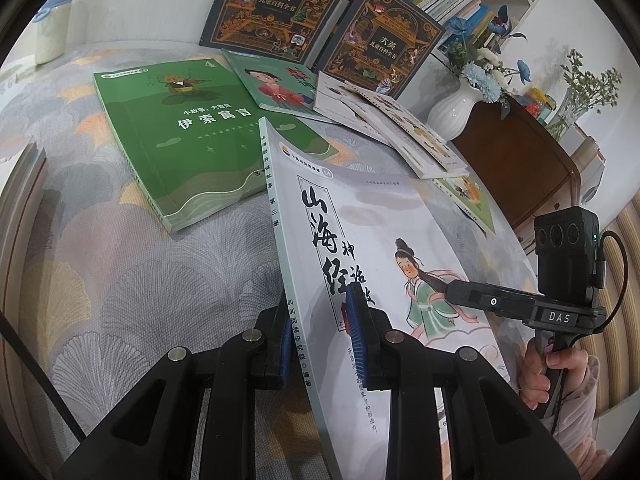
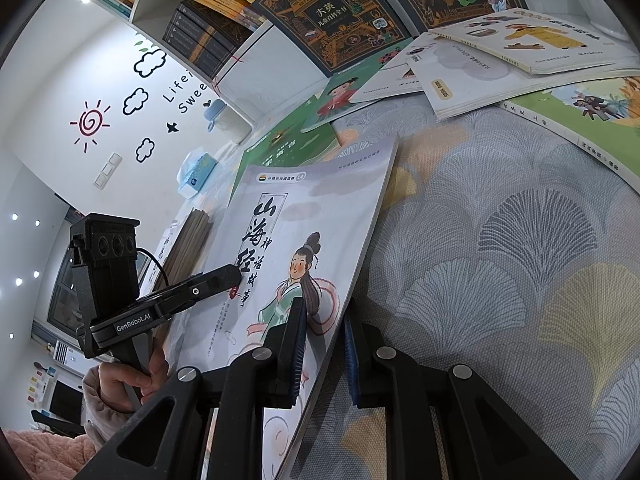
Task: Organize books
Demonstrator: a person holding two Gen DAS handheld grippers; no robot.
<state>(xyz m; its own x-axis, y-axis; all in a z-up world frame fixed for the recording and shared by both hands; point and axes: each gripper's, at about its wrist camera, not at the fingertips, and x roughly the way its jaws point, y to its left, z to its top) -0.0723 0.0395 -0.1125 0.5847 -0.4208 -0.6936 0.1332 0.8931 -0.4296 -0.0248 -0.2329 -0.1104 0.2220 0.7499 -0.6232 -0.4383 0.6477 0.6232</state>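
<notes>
Left wrist view: the left gripper (image 1: 324, 336) is clamping the spine edge of the thin pale-covered paperback book (image 1: 380, 240), while the right gripper (image 2: 324, 348) is pinching its opposite edge, apparently keeping it raised off the fan-patterned grey cloth (image 1: 140, 280).

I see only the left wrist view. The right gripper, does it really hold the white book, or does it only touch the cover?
Observer: It holds it. The right gripper is shut on the free edge of the white book, one pad on the cover and one beneath.
Operator: Is there something at the far left that I do not see?
Observer: Yes, the right wrist view shows a blue tissue pack near the wall, beyond the green book.
</notes>
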